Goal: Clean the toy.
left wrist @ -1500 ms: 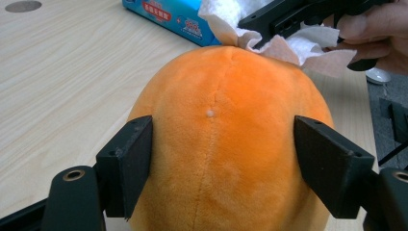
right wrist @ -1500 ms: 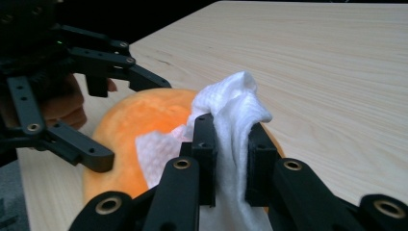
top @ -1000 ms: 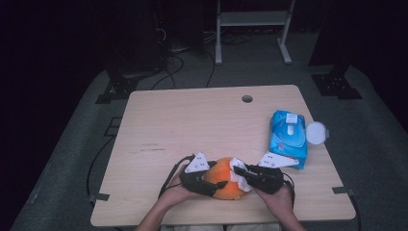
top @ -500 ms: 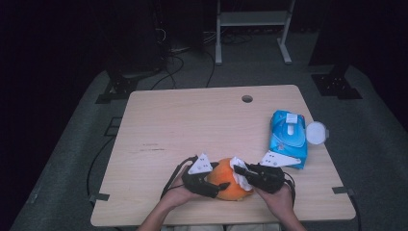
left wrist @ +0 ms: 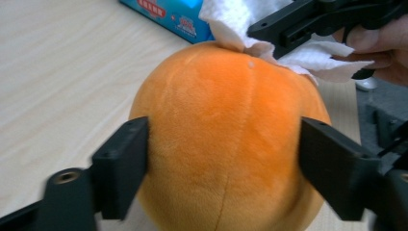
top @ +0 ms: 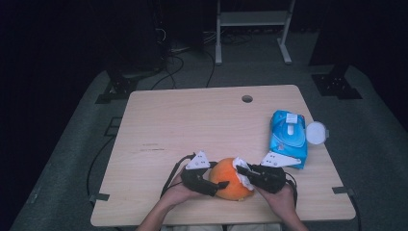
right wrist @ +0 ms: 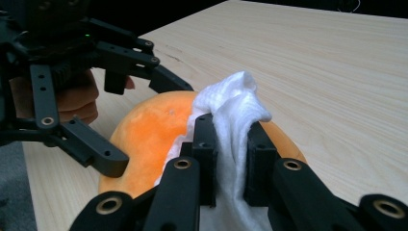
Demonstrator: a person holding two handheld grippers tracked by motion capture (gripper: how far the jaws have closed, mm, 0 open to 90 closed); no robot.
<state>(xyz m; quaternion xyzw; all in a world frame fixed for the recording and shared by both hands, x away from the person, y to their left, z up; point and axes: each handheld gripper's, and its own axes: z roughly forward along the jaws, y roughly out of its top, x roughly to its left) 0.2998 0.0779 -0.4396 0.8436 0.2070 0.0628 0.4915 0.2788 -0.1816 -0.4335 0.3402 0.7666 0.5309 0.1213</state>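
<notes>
Your left hand-held gripper (left wrist: pixel 219 159) clamps the orange plush ball (left wrist: pixel 226 144) at the worktop's (top: pixel 192 125) near edge, your right hand-held gripper (right wrist: pixel 230 144) pinches a white wipe (right wrist: pixel 231 110) against its top: rub hard and the soft ball may squirm free.

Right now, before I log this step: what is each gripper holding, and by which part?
The left gripper clamps the orange plush ball across its sides. The right gripper pinches a bunched white wipe at its middle, against the ball's top.
</notes>
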